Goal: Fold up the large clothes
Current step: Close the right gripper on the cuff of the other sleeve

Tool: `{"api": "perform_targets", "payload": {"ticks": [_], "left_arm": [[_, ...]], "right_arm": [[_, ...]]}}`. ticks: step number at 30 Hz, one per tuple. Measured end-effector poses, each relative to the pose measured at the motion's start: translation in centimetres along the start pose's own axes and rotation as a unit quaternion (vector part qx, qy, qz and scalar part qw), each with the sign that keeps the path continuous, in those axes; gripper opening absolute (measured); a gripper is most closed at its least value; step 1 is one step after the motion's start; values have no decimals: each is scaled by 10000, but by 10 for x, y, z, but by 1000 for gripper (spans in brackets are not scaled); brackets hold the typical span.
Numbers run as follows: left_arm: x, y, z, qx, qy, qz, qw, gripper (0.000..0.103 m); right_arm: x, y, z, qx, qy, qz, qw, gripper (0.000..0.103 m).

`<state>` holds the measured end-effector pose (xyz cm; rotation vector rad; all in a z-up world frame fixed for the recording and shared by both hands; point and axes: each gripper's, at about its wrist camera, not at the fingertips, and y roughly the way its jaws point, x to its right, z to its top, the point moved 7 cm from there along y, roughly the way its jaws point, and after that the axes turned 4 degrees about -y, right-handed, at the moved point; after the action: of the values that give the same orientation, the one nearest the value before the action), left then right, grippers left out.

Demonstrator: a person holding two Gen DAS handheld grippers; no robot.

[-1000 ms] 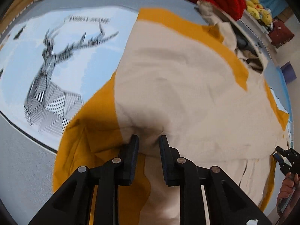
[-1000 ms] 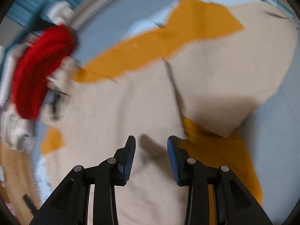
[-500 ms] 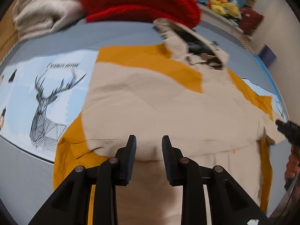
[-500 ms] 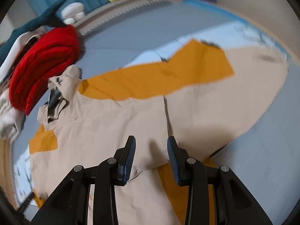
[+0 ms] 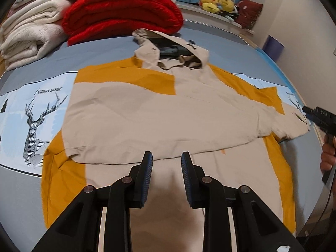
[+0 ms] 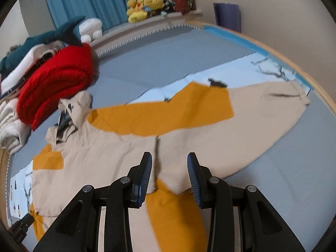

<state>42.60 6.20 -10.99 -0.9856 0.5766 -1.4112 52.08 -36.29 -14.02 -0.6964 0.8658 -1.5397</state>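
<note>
Left wrist view: my left gripper (image 5: 166,159) hovers with its jaws parted and nothing between them, having just opened a little, above a beige and mustard hooded jacket (image 5: 159,113) spread flat on the grey bed (image 5: 100,50). One sleeve lies folded across the body. A red blanket (image 5: 119,12) sits beyond the hood. Right wrist view: my right gripper (image 6: 170,161) also hangs empty, jaws apart, over the jacket's other sleeve (image 6: 252,117).

One jacket (image 5: 159,117), two claws (image 5: 166,168)
</note>
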Motion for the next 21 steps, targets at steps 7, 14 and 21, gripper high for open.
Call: {"api": "perform_targets", "payload": {"ticks": [7,14,21], "left_arm": [[13,6,-2,-22,84,-71,9999,25],[11,10,1,-12,57,-59,10000,25],[4,16,4,-41,-19,-54,10000,25]], "right_arm": [[83,4,17,68,-218,-289,9993,46],[176,29,19,-60,-149,-1019,9947,46],[239,53,20,-88,383,-1270,9911,46]]}}
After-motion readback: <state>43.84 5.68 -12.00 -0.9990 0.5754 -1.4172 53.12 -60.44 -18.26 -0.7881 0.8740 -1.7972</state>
